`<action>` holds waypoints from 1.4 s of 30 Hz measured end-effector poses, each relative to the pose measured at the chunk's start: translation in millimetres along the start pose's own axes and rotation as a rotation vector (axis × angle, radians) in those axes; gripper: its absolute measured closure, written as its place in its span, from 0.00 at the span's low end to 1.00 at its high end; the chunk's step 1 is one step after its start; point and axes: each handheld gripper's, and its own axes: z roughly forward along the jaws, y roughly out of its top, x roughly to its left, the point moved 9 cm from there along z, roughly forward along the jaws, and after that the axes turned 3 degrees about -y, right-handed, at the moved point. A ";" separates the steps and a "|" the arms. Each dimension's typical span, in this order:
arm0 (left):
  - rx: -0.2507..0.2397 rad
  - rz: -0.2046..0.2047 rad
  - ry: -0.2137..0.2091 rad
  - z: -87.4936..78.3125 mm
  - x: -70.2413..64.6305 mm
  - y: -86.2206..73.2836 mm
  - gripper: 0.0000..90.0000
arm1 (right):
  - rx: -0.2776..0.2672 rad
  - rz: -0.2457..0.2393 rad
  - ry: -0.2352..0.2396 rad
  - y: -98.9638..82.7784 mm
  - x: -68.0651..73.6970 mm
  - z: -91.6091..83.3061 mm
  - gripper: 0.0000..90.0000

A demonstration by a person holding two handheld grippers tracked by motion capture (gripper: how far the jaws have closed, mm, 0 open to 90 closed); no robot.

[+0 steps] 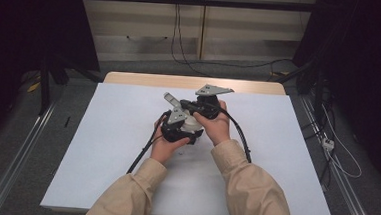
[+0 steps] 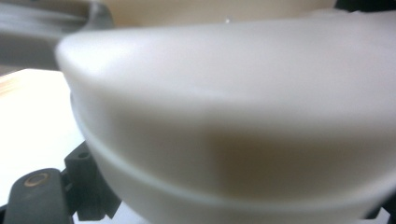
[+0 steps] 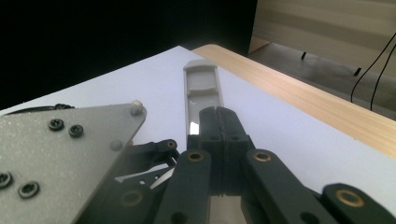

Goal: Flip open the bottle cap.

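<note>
High view, from the left: your left hand (image 1: pixel 163 147) holds the left gripper (image 1: pixel 178 130) over the middle of the white sheet (image 1: pixel 101 147) that covers the table (image 1: pixel 195 82). Its cable (image 1: pixel 143 153) trails back along your left sleeve. A white tub (image 1: pixel 193 122) sits right against that gripper, between your two hands, and from above you can't tell what is in it, since the grippers cover its top. A grey strip (image 1: pixel 171 99) slants up and away just behind the tub. To the right, your right hand (image 1: pixel 218 127) holds the right gripper (image 1: pixel 198 107) touching or nearly touching the left one, with its grey plate (image 1: pixel 213 90) on top.

Left gripper view: the tub (image 2: pixel 233 116) is very close and blurred, a rounded white wall with a thin seam line running round its lower part. One black jaw stands at the lower left, just beside the wall. Whether that claw pinches the tub or merely stands spread around it, you can't tell here. The tub's inside is hidden.

Right gripper view: the left gripper's grey plate (image 3: pixel 60 154) fills the lower left. The right claw (image 3: pixel 217 116) has its two jaws pressed together with no gap between them. The strip (image 3: pixel 201 79) runs straight out from its tip, over the sheet (image 3: pixel 289 140) toward the wooden table edge (image 3: pixel 299 93). It looks caught at the jaws' tip, though the grip itself is hidden behind them.
</note>
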 end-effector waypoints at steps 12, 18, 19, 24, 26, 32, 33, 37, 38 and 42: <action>0.014 -0.017 0.000 -8.9 -2.5 1.3 0.13 | -0.009 0.039 -0.035 -2.0 -5.1 -20.7 0.74; 0.023 -0.026 0.002 -16.7 -0.7 -2.2 0.12 | -0.018 0.069 -0.049 -4.2 -7.3 -32.6 0.58; 0.024 -0.026 0.003 -18.4 -0.1 -2.2 0.11 | -0.016 0.072 -0.056 -4.9 -7.5 -34.0 0.53; 0.040 -0.021 -0.003 -23.8 -1.7 -2.8 0.10 | -0.018 0.064 -0.059 -7.8 -6.0 -39.5 0.43; 0.044 -0.019 -0.010 -25.8 -2.9 -2.6 0.10 | -0.018 0.059 -0.067 -9.1 -6.6 -41.3 0.40; 0.028 -0.029 -0.012 -36.3 -2.5 -1.0 0.10 | -0.019 0.080 -0.065 -11.0 -6.2 -47.5 0.27; 0.032 -0.020 -0.008 -38.7 -1.1 -1.6 0.10 | -0.017 0.081 -0.066 -11.5 -5.8 -48.8 0.26; 0.032 -0.031 -0.002 -46.9 0.4 -3.2 0.10 | -0.016 0.080 -0.067 -14.6 -4.2 -53.4 0.20; 0.035 -0.036 -0.002 -48.9 0.0 -3.4 0.10 | -0.013 0.081 -0.067 -15.7 -3.6 -54.3 0.20; 0.035 -0.016 -0.017 -56.5 -5.4 -0.8 0.10 | -0.019 0.074 -0.066 -20.6 -1.4 -59.0 0.18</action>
